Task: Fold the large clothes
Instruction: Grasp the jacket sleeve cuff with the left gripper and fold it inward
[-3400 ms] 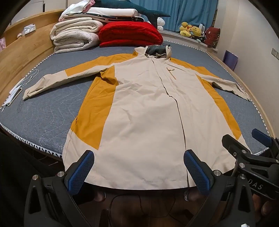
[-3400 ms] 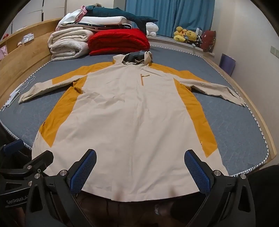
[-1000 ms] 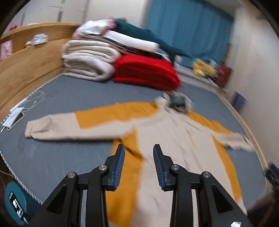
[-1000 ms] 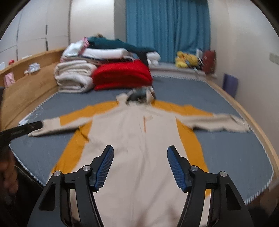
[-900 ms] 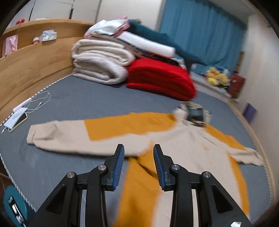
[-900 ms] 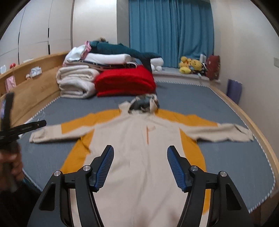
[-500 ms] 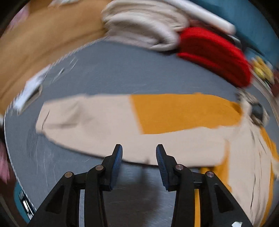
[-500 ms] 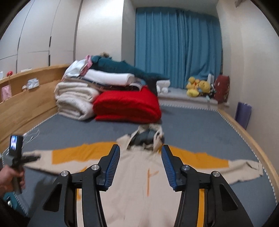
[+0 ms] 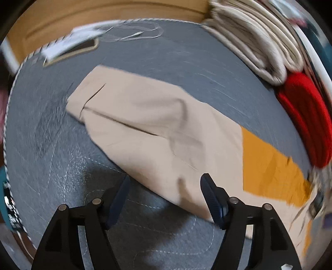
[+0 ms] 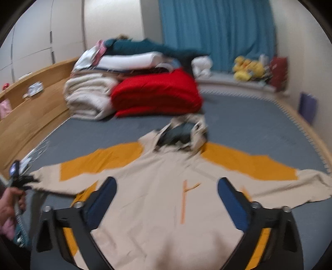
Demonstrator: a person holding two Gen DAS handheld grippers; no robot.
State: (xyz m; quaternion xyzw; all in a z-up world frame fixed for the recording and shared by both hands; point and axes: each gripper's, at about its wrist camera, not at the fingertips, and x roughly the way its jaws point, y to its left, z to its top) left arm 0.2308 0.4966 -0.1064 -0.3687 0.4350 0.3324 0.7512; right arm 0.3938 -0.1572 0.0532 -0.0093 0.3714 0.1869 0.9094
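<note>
A beige and orange hooded jacket point(image 10: 166, 187) lies spread flat, front up, on the grey mattress point(image 10: 249, 124). In the left wrist view its left sleeve point(image 9: 155, 124) runs slantwise, cuff at the upper left. My left gripper point(image 9: 166, 187) points steeply down at the sleeve's near edge. Its jaws are opening, the cloth edge lies between the fingers, and the pads do not press it. My right gripper point(image 10: 168, 193) hovers over the jacket's chest with jaws opening wide and nothing gripped. A hand point(image 10: 9, 199) holds the left gripper at that view's left edge.
Folded pale quilts point(image 10: 89, 99) and a red blanket point(image 10: 155, 93) are stacked at the head of the bed. A phone point(image 9: 70, 52) and white cable point(image 9: 134, 33) lie near the wooden bed frame point(image 9: 103, 10). Blue curtain and plush toys point(image 10: 249, 68) stand behind.
The left gripper swung left and down from the jacket's body to the left sleeve, and its jaws widened. The right gripper moved forward over the chest, its jaws narrowing and then spreading wide.
</note>
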